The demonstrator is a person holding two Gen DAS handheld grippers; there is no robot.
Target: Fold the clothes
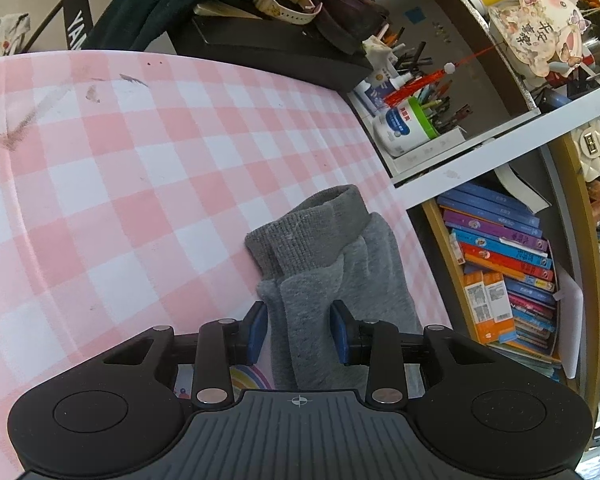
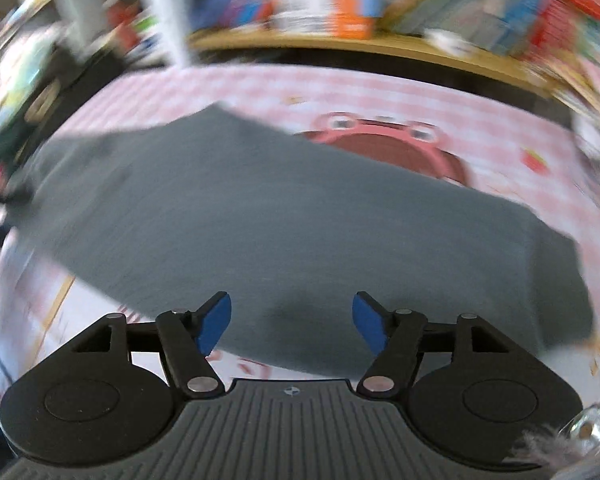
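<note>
Both tongs (image 1: 299, 330) (image 2: 291, 324) gape; grey garment (image 1: 320, 276) runs lengthwise fwd.

Pink-and-white checked tabletop (image 1: 140, 184), grey garment (image 1: 332, 264) lying on it, smudges near far edge

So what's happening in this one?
A person with a gripper in each hand is folding a grey garment on a pink checked cloth. The left gripper straddles a bunched part near the ribbed cuff, fabric between its blue pads; whether it pinches is unclear. The right gripper is open above the flat part of the garment, holding nothing. That view is motion-blurred. A bookshelf stands behind.
</note>
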